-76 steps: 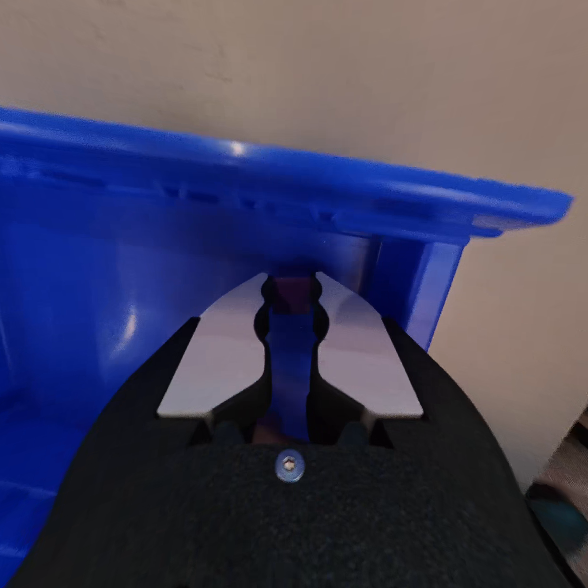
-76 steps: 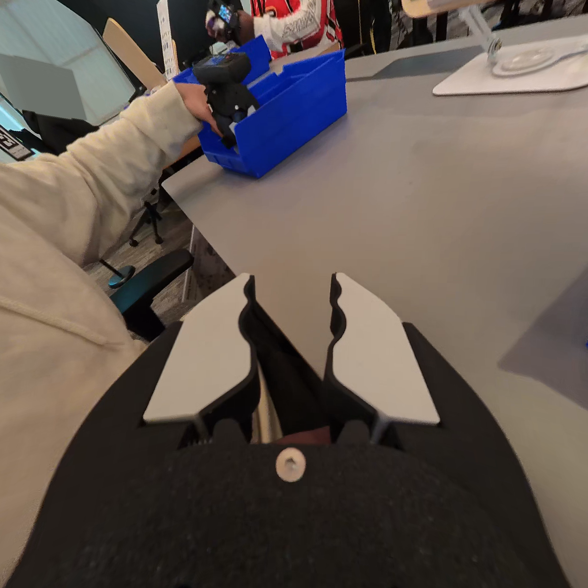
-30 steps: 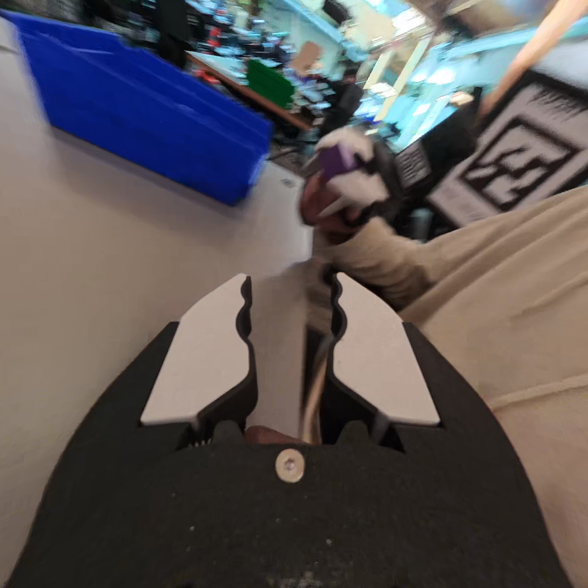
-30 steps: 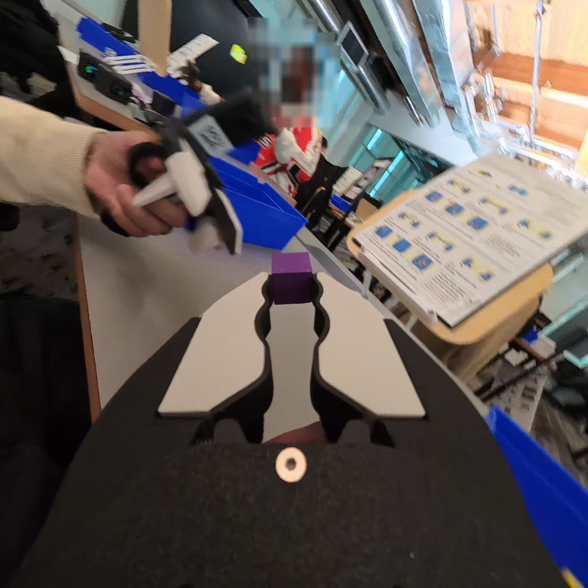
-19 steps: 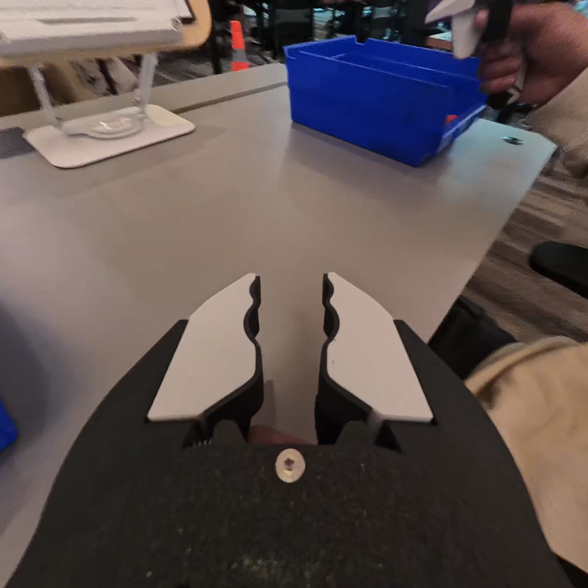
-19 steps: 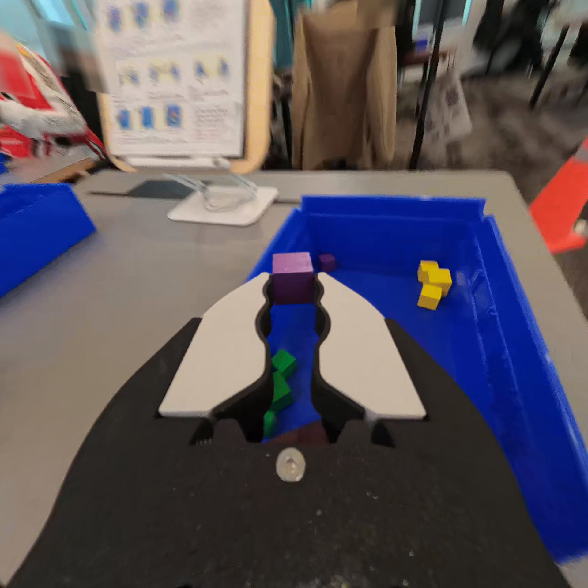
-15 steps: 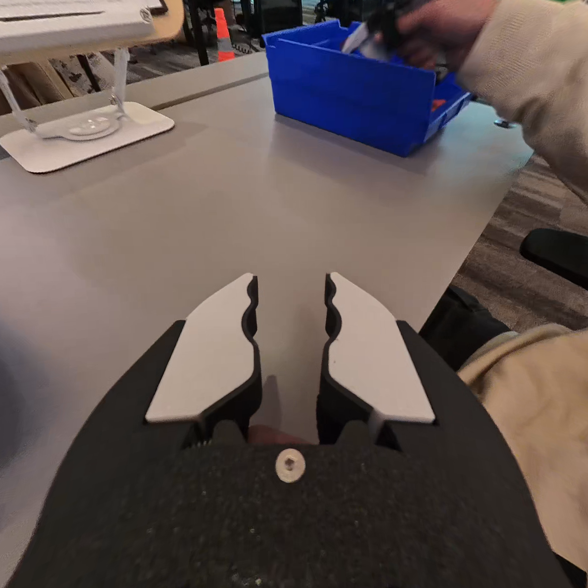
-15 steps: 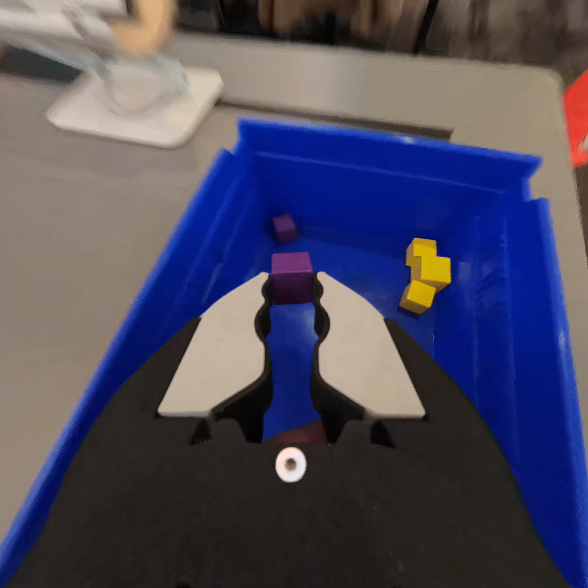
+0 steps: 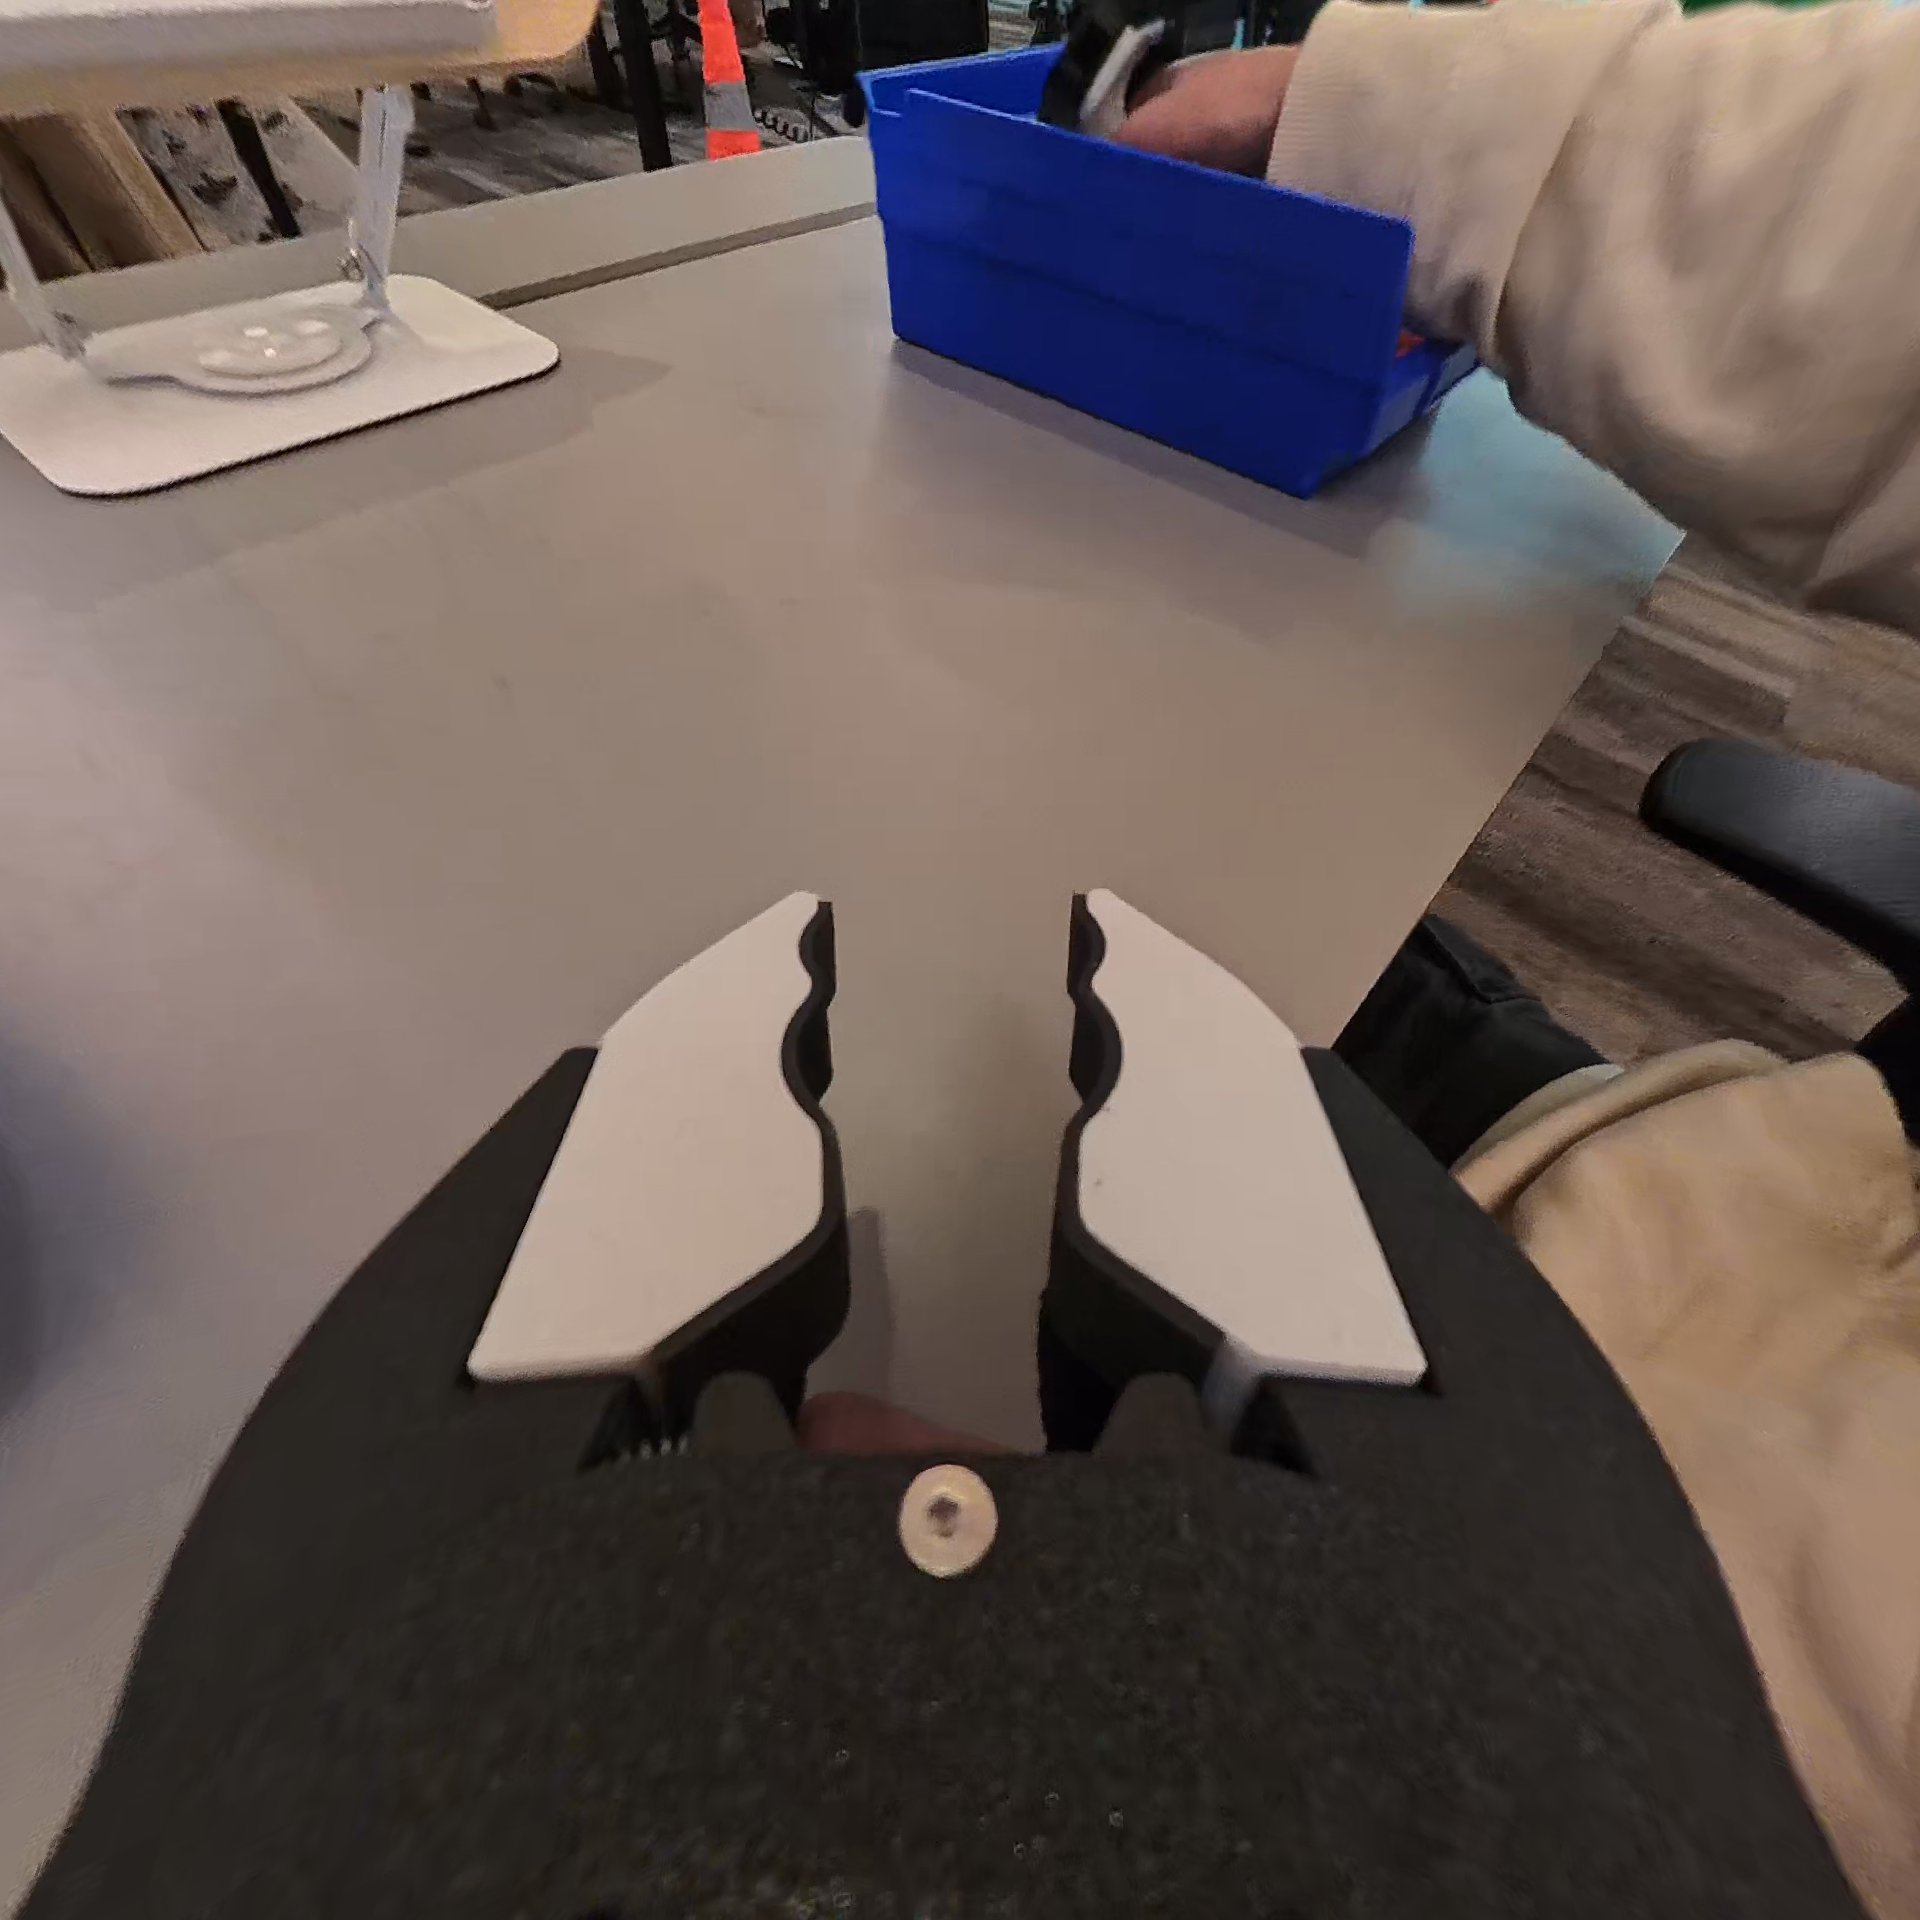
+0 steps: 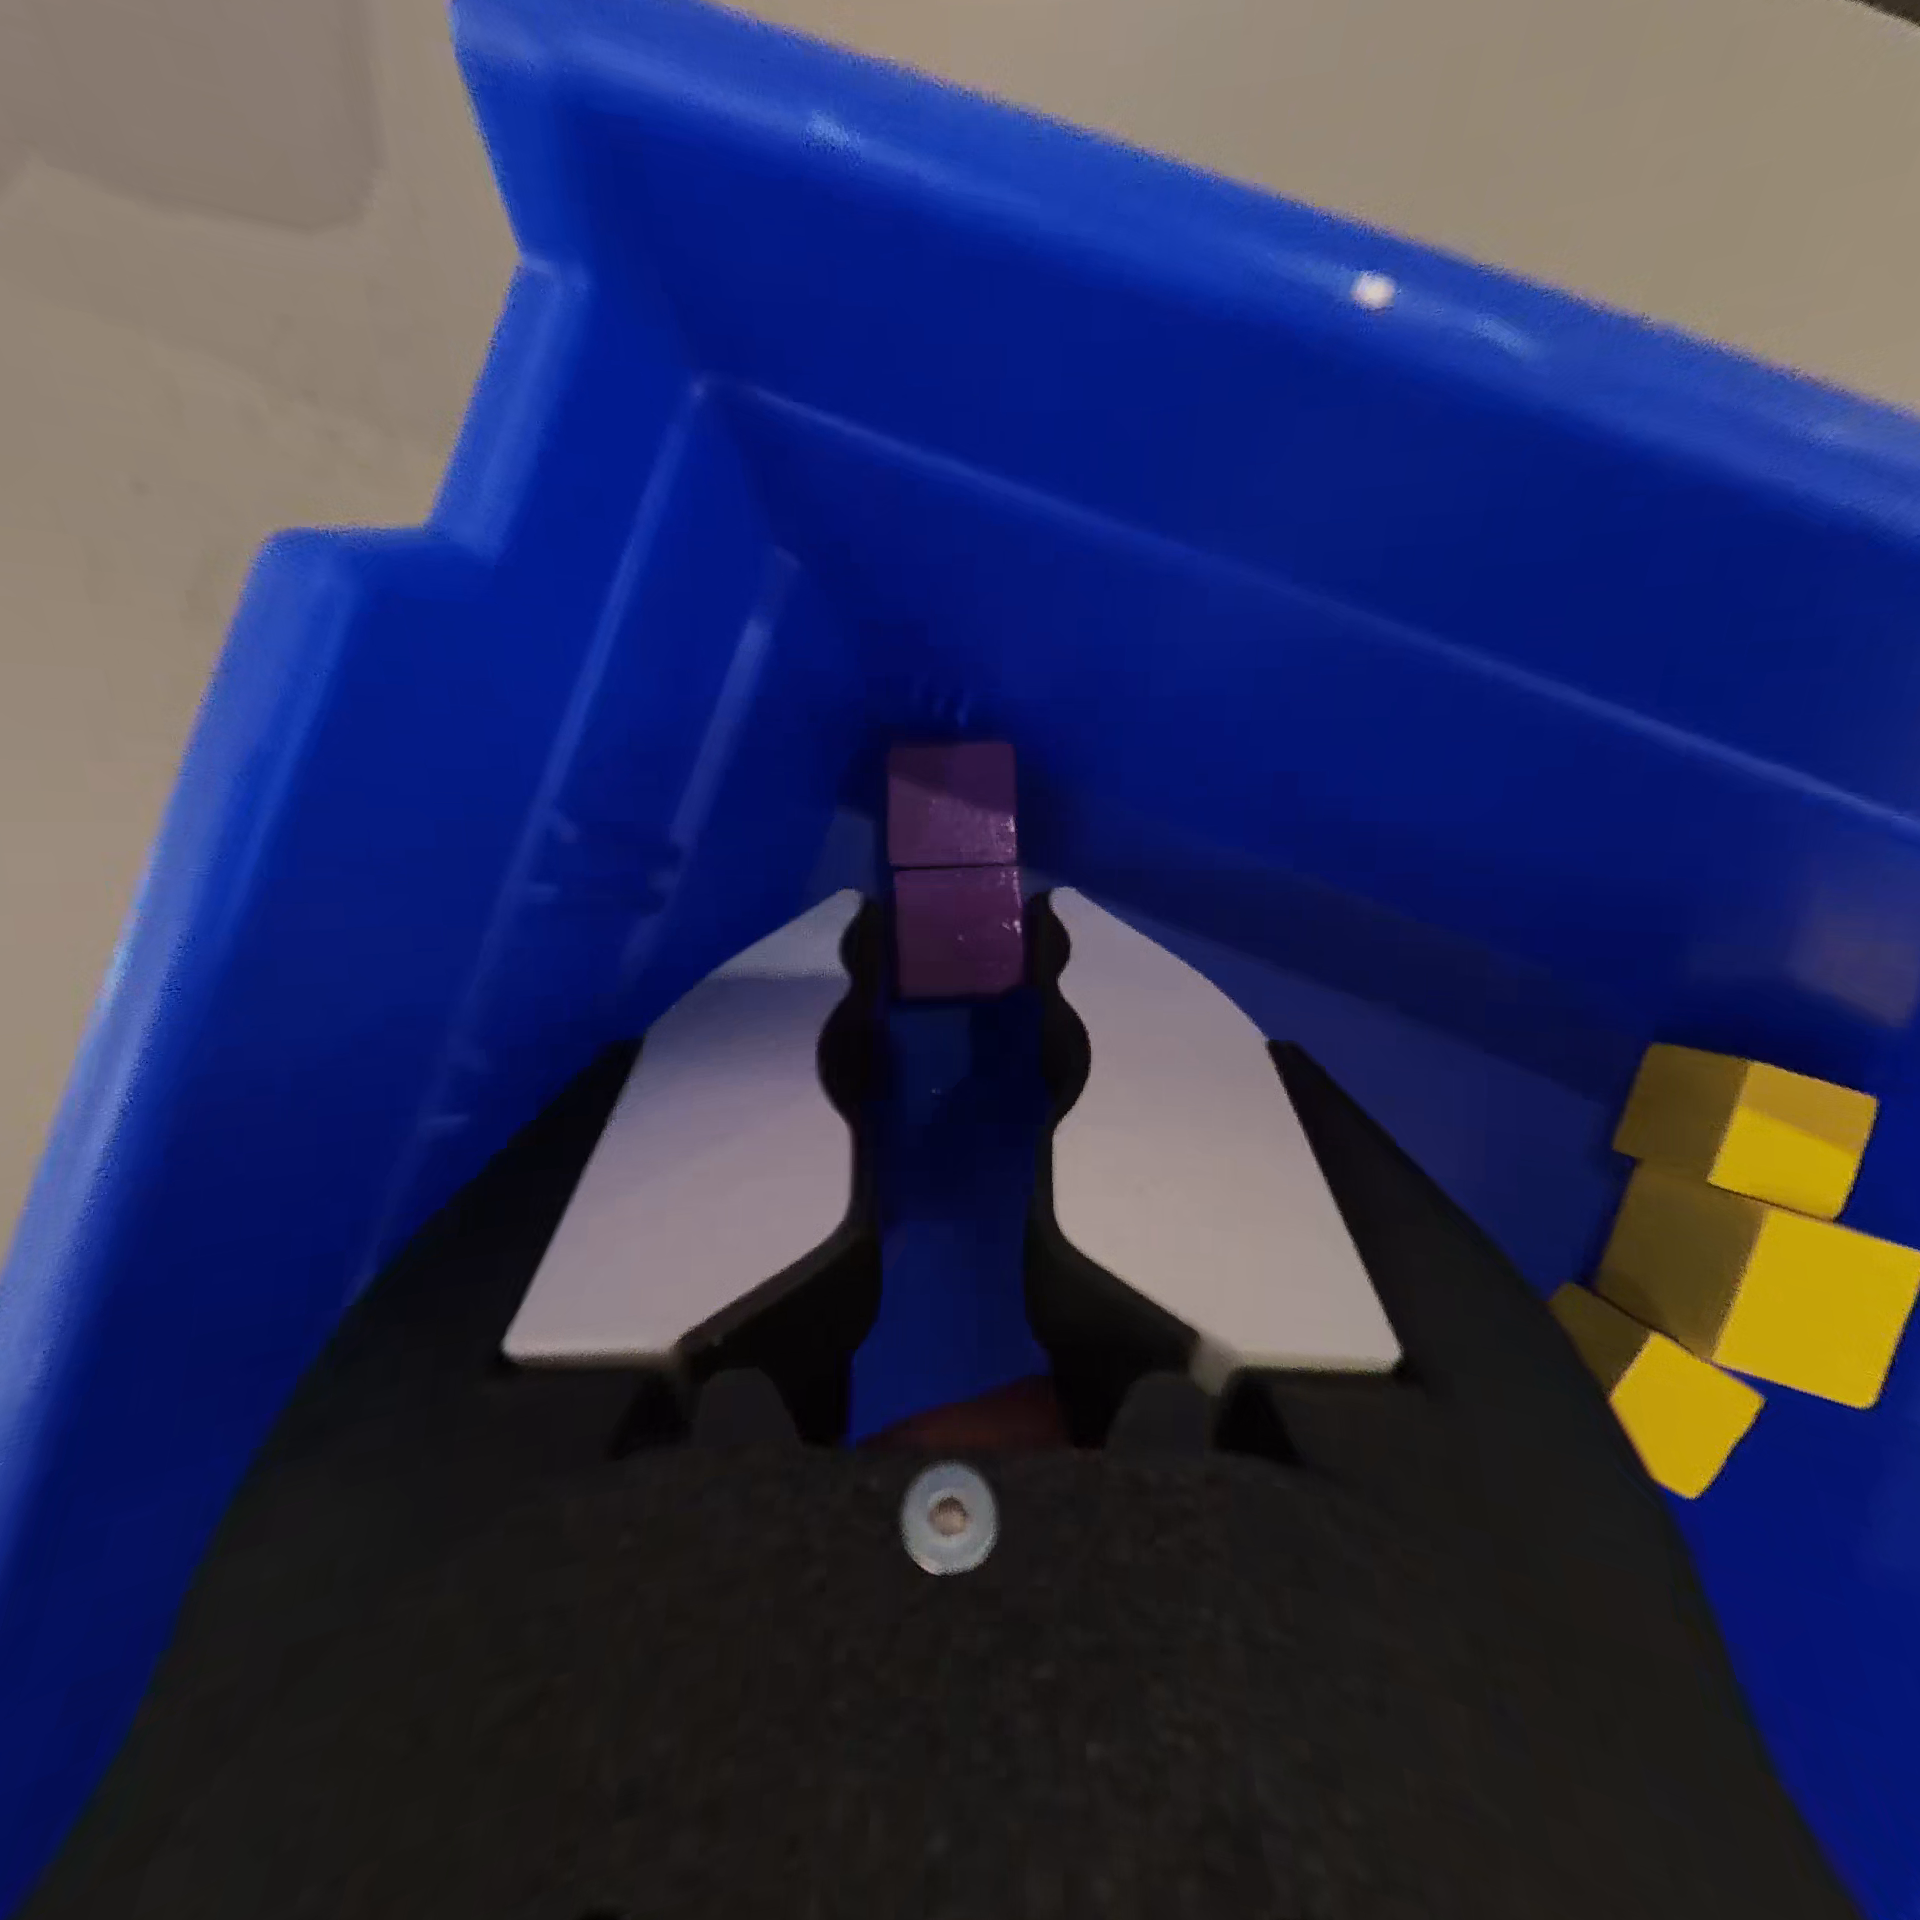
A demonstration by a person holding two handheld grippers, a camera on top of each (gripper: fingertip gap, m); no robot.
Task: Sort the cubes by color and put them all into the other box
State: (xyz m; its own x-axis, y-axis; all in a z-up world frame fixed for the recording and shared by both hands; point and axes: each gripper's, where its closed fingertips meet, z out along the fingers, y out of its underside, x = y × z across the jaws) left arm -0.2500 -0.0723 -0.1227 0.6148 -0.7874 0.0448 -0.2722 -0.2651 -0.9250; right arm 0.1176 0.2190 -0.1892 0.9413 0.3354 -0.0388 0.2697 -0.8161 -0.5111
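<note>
While the left gripper (image 9: 950, 914) is being held apart and empty over the grey table (image 9: 520, 675), a purple cube (image 10: 958, 935) is being pinched by the right gripper (image 10: 956, 920) against a second purple cube (image 10: 951, 805) in the blue box (image 10: 1247, 436) corner.

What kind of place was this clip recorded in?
Probably an office or lab workspace, not a home: a grey table bearing a blue box and a white stand base, an office chair beside it, an orange traffic cone behind.

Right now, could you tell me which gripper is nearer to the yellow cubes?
The right gripper: it is inside the blue box, just left of the yellow cubes. The left gripper hovers over bare table.
</note>
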